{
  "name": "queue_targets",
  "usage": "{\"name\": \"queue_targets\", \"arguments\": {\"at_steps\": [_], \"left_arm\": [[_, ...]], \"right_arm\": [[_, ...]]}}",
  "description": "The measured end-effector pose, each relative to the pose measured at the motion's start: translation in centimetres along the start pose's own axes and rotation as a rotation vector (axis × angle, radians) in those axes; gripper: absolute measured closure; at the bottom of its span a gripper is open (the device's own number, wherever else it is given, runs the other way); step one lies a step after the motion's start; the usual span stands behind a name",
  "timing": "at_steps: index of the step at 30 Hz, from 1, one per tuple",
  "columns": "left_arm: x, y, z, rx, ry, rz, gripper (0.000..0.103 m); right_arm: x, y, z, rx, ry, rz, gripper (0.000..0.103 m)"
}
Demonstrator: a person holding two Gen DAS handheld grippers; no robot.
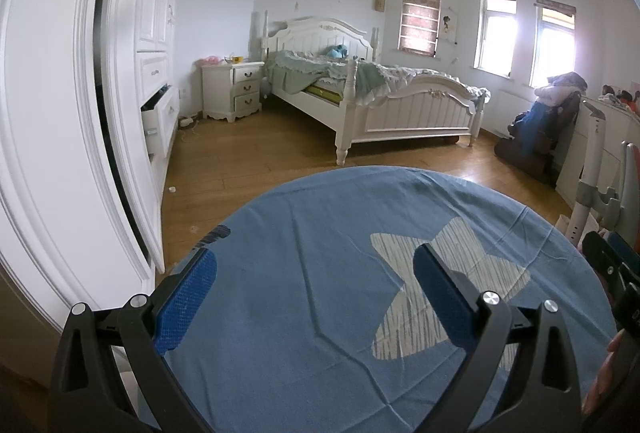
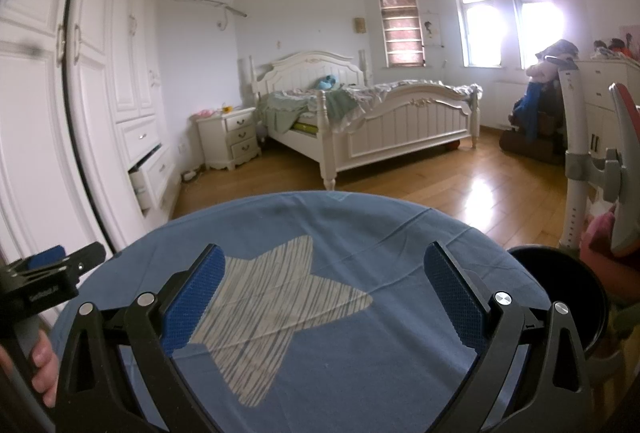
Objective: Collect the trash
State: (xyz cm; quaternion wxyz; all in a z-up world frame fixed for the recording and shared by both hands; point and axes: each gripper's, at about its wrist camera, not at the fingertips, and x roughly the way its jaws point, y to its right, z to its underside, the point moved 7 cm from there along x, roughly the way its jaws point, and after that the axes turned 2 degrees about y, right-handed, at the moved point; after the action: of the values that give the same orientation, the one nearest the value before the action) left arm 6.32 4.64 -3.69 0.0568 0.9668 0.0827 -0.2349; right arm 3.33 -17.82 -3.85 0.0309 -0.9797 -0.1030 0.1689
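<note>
My left gripper (image 1: pixel 316 261) is open and empty, held above a blue cloth (image 1: pixel 320 313) with a pale striped star (image 1: pixel 436 285). My right gripper (image 2: pixel 324 257) is open and empty above the same blue cloth (image 2: pixel 360 373) and star (image 2: pixel 264 305). A black round bin (image 2: pixel 560 293) stands at the cloth's right edge, beside my right gripper. The left gripper's body shows at the left of the right wrist view (image 2: pixel 52 269). A small white scrap (image 1: pixel 172 189) lies on the wooden floor by the wardrobe. No trash shows on the cloth.
A white wardrobe (image 1: pixel 60 113) with an open drawer (image 1: pixel 158 121) lines the left. A white bed (image 1: pixel 360 93) and nightstand (image 1: pixel 234 89) stand at the back. A chair piled with clothes (image 1: pixel 548 113) and a white desk frame (image 2: pixel 576 153) are on the right. Wooden floor (image 2: pixel 440 181) lies between.
</note>
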Motion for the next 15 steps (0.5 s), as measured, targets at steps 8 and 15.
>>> {"name": "queue_targets", "arguments": {"at_steps": [8, 15], "left_arm": [[-0.1, -0.1, 0.0, 0.000, 0.002, 0.005, 0.005], [-0.9, -0.7, -0.6, -0.030, 0.061, 0.074, 0.005]], "right_arm": [[0.0, 0.0, 0.0, 0.000, 0.000, 0.000, 0.005], [0.1, -0.3, 0.0, 0.003, 0.000, 0.003, 0.005]]}}
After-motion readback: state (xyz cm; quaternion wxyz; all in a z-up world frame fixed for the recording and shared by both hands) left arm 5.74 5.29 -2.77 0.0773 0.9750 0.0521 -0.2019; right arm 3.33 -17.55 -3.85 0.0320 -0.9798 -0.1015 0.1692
